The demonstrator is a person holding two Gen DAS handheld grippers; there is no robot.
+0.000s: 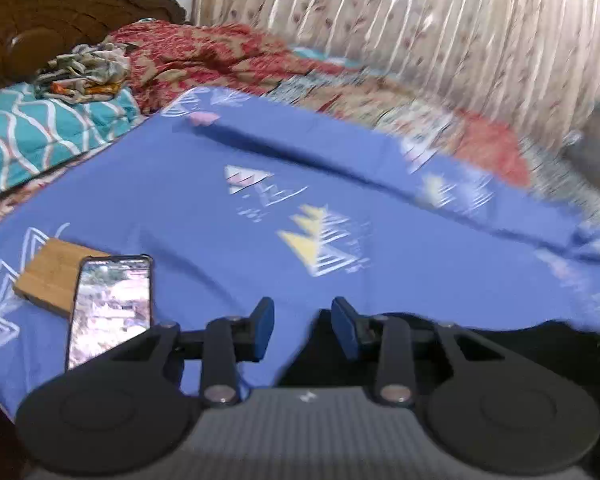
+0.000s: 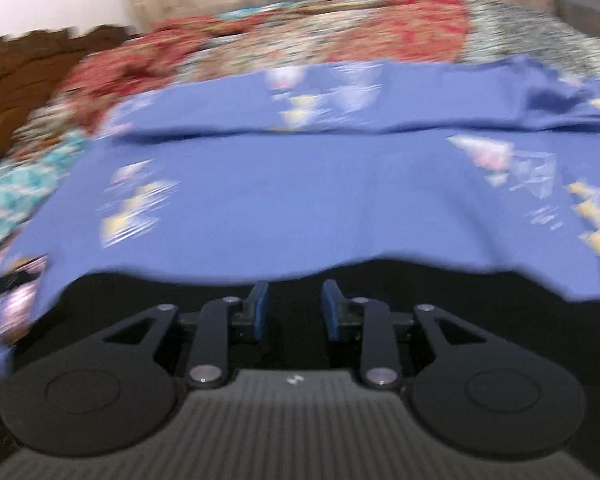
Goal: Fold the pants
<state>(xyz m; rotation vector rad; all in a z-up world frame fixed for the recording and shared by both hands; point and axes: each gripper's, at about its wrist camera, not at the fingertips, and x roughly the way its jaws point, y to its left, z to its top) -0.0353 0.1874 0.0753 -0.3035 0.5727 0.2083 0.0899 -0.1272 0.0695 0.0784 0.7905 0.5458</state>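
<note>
Black pants (image 1: pixel 540 344) lie on the near part of a blue patterned bed sheet (image 1: pixel 220 216). In the left wrist view only their upper edge shows, at the lower right under my left gripper (image 1: pixel 303 328), which is open and empty, its blue pads apart. In the right wrist view the pants (image 2: pixel 480 288) spread as a dark mass across the bottom, below the blue sheet (image 2: pixel 300 192). My right gripper (image 2: pixel 293 310) is open and empty right above the black cloth. Both views are blurred.
A phone (image 1: pixel 110 308) with a lit screen leans on a wooden block (image 1: pixel 52 276) at the sheet's left. A red floral blanket (image 1: pixel 204 56), a teal quilt (image 1: pixel 40 136), crumpled cloth (image 1: pixel 84 72) and a carved wooden headboard (image 1: pixel 40 12) lie behind. A striped curtain (image 1: pixel 440 28) hangs at the back right.
</note>
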